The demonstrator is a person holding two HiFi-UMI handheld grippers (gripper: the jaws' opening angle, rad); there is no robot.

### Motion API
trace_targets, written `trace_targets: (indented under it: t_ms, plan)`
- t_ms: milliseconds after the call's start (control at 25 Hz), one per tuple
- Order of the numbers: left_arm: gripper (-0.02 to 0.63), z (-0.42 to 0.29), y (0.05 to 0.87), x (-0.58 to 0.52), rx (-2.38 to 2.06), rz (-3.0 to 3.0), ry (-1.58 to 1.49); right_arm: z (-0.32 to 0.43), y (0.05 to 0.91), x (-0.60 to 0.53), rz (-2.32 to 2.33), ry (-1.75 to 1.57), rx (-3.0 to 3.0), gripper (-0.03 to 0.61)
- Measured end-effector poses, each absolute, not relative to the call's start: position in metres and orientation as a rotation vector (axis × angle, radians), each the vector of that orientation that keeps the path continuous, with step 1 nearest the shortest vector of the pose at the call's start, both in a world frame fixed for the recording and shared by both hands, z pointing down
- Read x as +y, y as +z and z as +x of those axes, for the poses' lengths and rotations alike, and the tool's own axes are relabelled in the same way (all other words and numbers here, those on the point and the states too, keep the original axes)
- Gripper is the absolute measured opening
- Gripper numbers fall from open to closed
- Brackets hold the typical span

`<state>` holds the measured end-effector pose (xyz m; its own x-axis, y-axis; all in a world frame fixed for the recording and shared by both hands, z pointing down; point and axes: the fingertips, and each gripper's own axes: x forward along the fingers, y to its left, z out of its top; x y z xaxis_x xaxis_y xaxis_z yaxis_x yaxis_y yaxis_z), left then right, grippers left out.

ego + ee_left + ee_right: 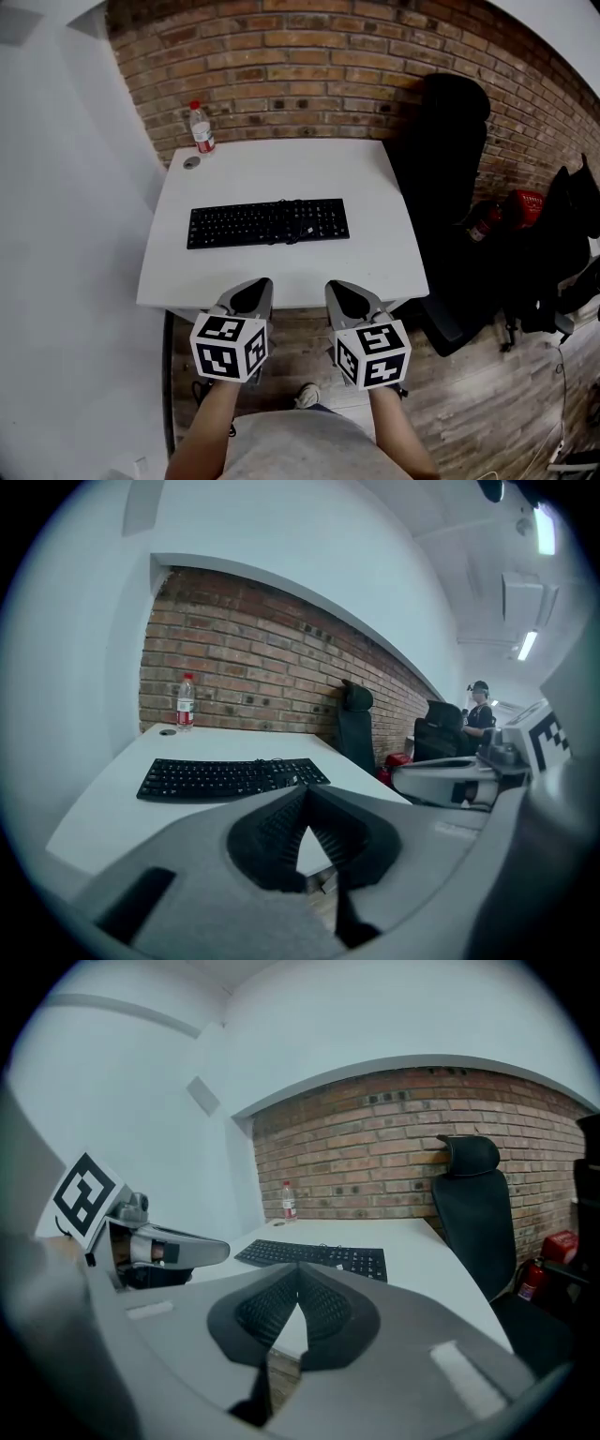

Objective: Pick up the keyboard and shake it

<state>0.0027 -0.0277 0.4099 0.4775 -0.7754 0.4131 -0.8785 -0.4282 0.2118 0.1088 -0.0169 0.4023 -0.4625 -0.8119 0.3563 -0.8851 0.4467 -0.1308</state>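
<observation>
My left gripper (253, 291) and my right gripper (343, 292) hung side by side over the near edge of the white table (375, 253), both pointing toward it and tilted a little downward. Neither touched anything. In the left gripper view, the left gripper (305, 791) had its ribbed black pads pressed tip to tip, with nothing caught between them. In the right gripper view, the right gripper (298, 1268) was the same, tips together and empty.

The black keyboard (268, 222) lay flat near the middle of the table, its long side running across in front of me, well apart from both sets of jaws. From the left gripper it sat ahead and slightly to the left (230, 777); from the right gripper it sat ahead and just right of centre (314, 1256).

At the far left corner of the table a clear water bottle (201, 128) with a red cap and red label stood upright against the brick wall (300, 56), with a small round dark thing (191, 162) on the table just beside it. A black office chair (448, 141) stood past the table's right edge, near the wall. Lower to its right a red fire extinguisher (481, 223) showed above the wooden floor (469, 403).
</observation>
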Motion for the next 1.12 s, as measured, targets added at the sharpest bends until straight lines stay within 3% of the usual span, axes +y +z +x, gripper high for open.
trace_targets:
  t_ms: [1120]
  plan:
    - [-0.006,-0.04,0.442,-0.135,-1.506,2.215,0.344,0.119,0.433,-0.14,1.342,0.461,-2.488,0.012]
